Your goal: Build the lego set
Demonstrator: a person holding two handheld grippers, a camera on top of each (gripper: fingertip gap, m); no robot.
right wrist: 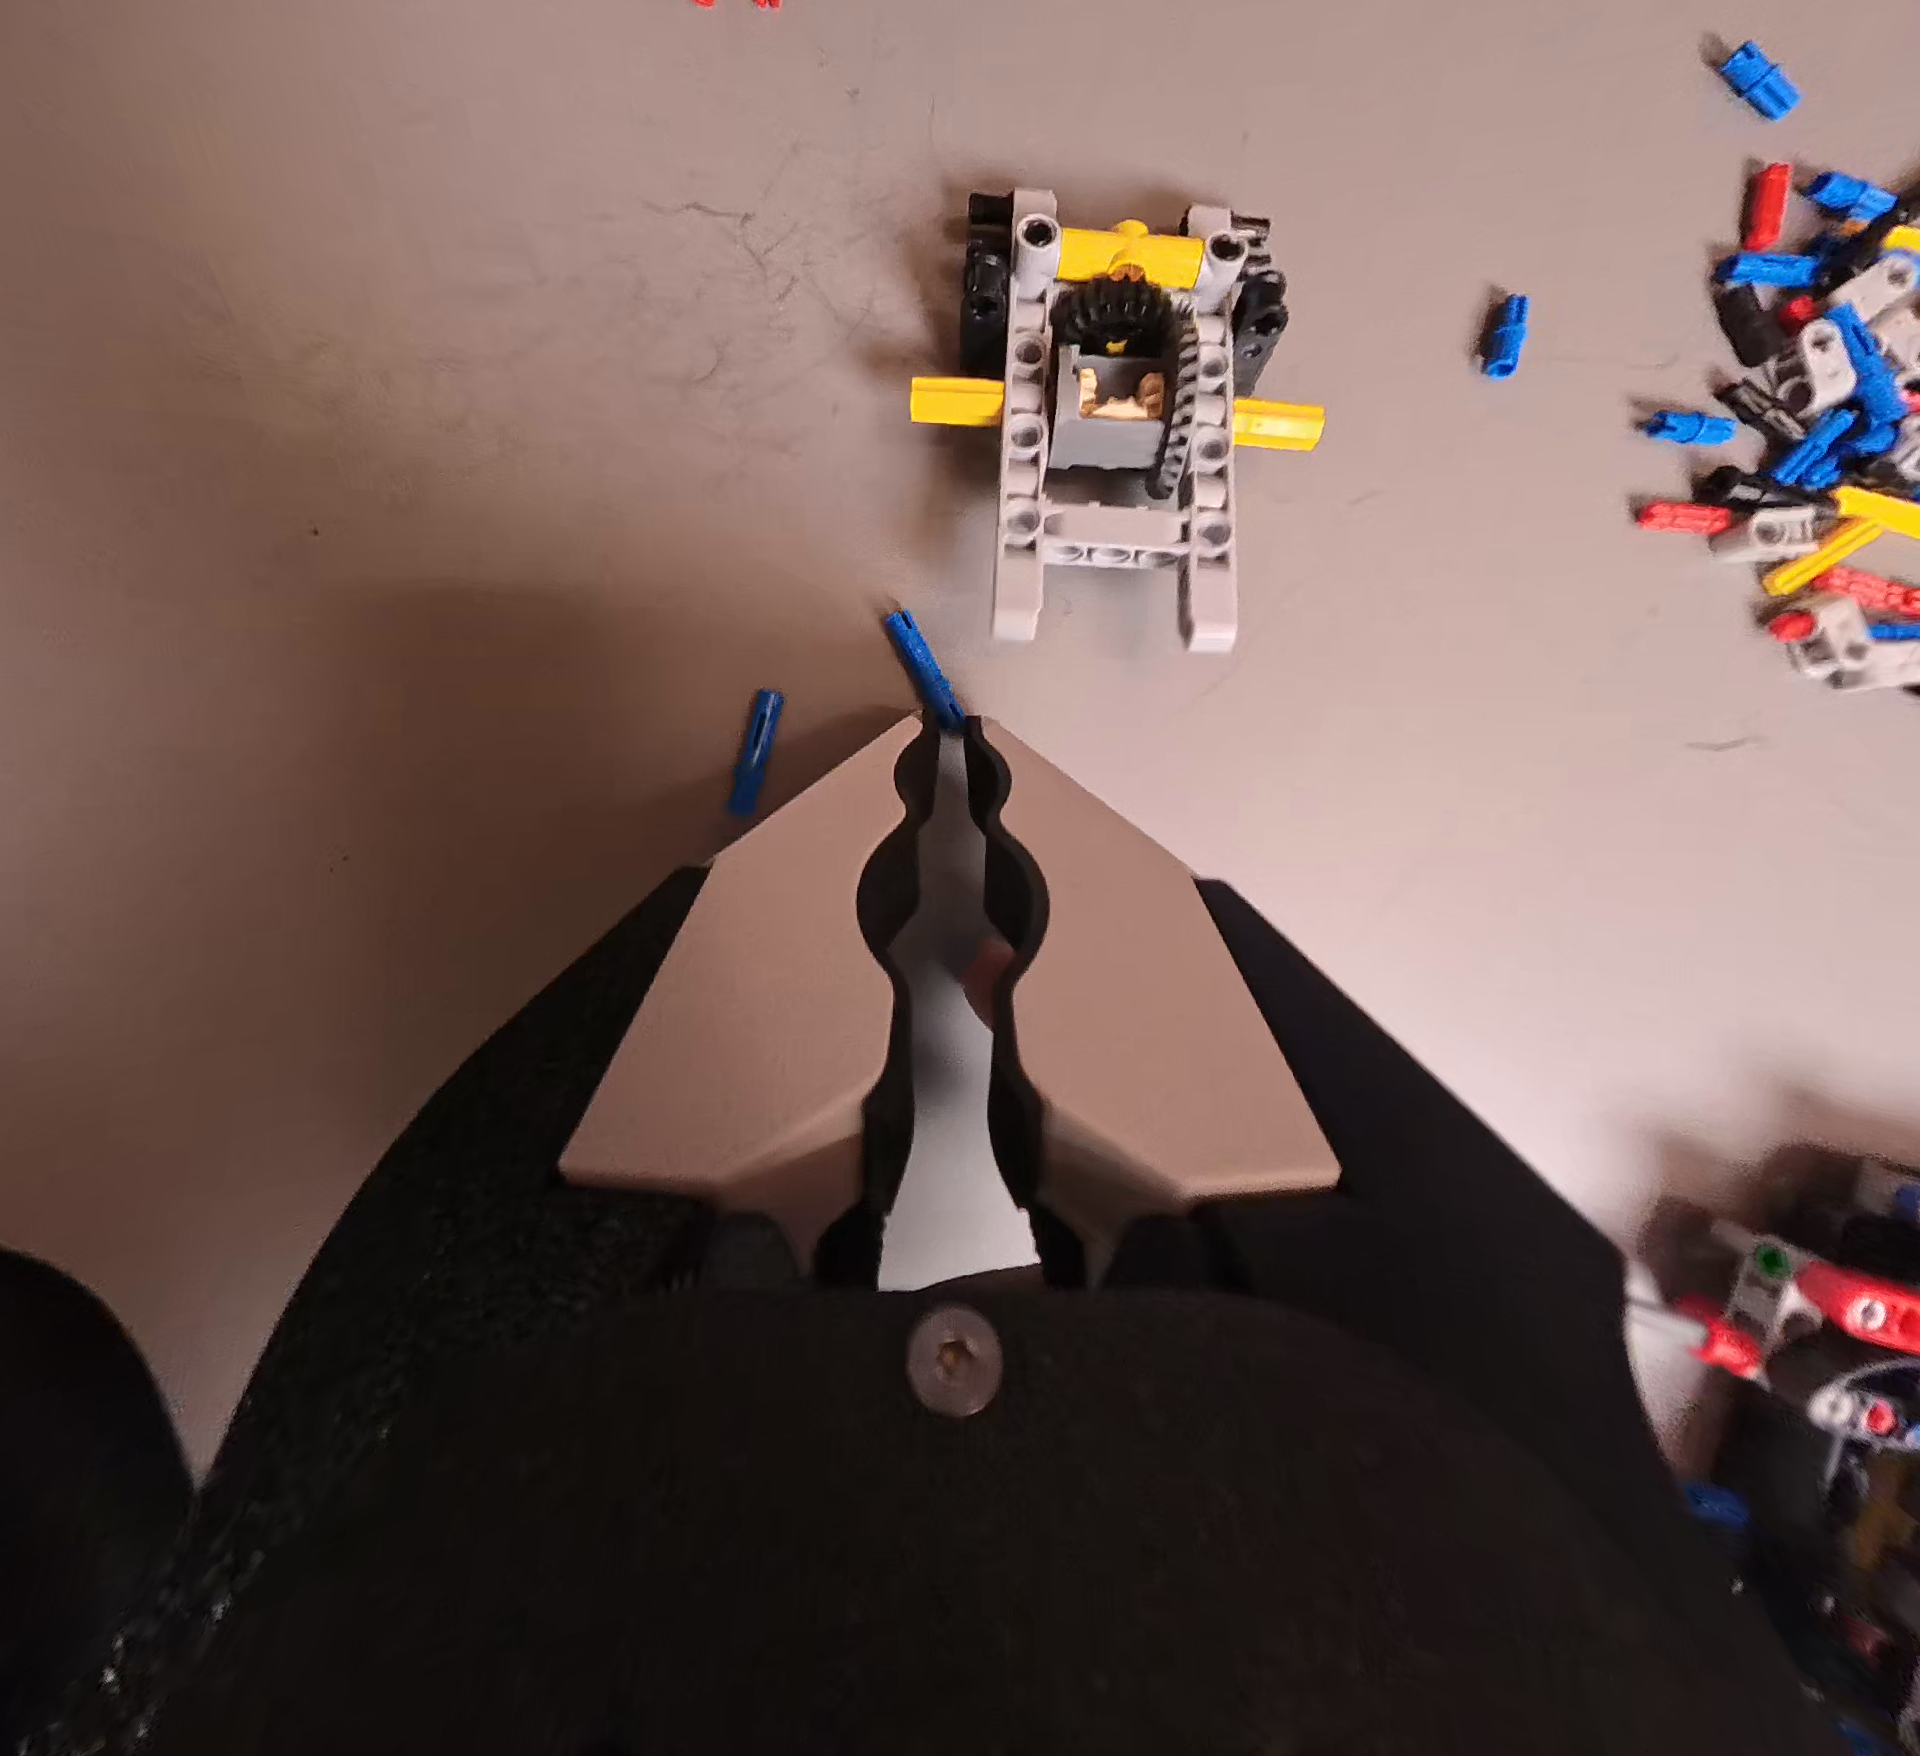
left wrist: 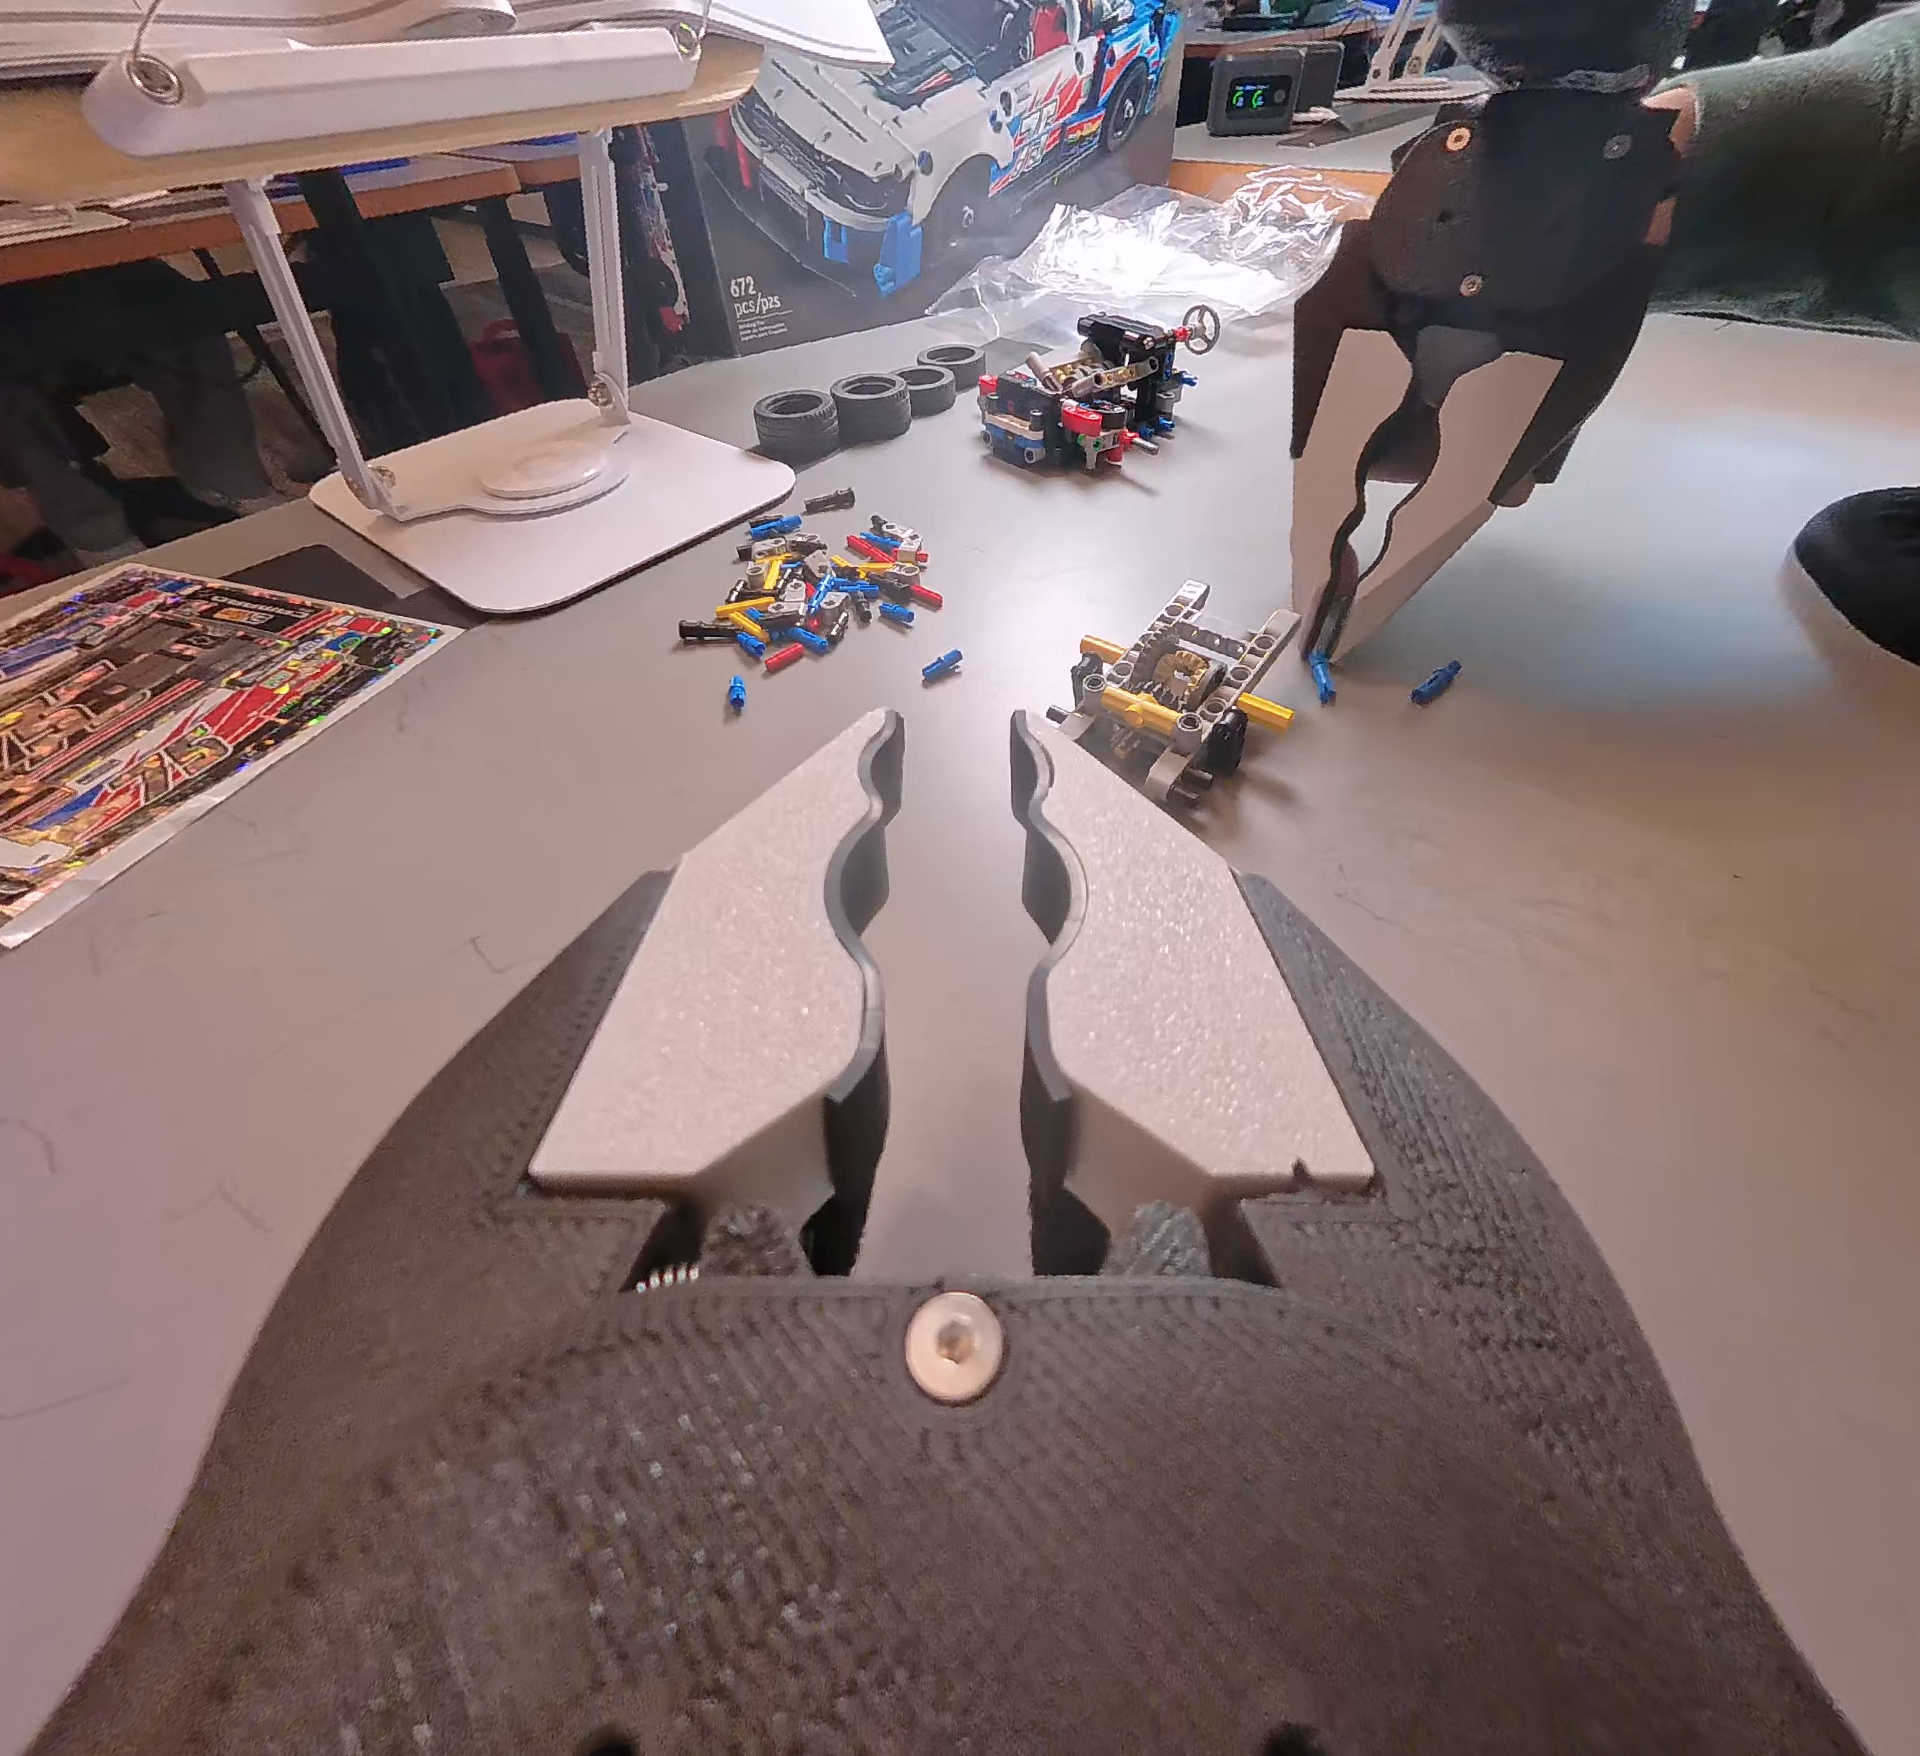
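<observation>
In the left wrist view, your left gripper (left wrist: 951,735) hovers above the grey table (left wrist: 1558,979) with its fingers apart and nothing between them; the small grey lego frame with yellow axles (left wrist: 1184,680) lies just ahead on the right; your right gripper (left wrist: 1333,636) stands tip-down beside it, touching a short blue plastic pin (left wrist: 1321,673); a pile of loose coloured lego pieces (left wrist: 816,586) lies farther left.

In the right wrist view, the right gripper (right wrist: 943,724) has its tips nearly together on the end of the blue pin (right wrist: 921,664); whether it really clamps the pin, I cannot tell; the frame (right wrist: 1117,418) lies just beyond; a second blue pin (right wrist: 755,750) lies left of the tips.
</observation>
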